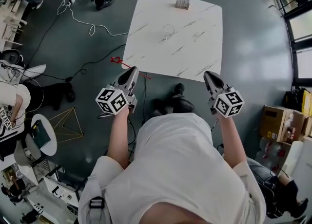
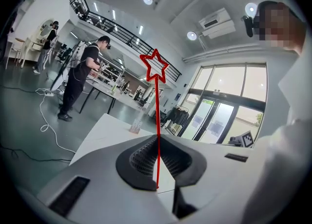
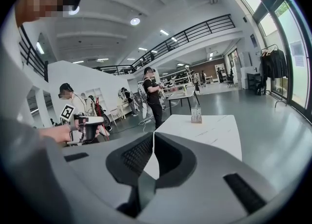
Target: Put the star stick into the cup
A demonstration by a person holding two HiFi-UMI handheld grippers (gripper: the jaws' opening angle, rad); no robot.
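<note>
The star stick (image 1: 127, 65) is a thin red rod with a red outline star (image 2: 155, 67) at its end. My left gripper (image 1: 132, 71) is shut on the rod near the table's front left corner, over the floor. In the left gripper view the rod rises straight up from between the pads (image 2: 157, 139). The clear cup (image 1: 168, 32) stands upright near the middle of the white marble table (image 1: 195, 52), well ahead of both grippers. My right gripper (image 1: 210, 76) is shut with nothing in it, just short of the table's front right edge; its tips (image 3: 153, 134) meet.
A small box-like holder (image 1: 183, 1) stands at the table's far edge and shows too in the right gripper view (image 3: 196, 115). Cables (image 1: 83, 21) lie on the floor to the left. Cardboard boxes (image 1: 275, 121) are at the right. People stand by benches in the background (image 2: 80, 79).
</note>
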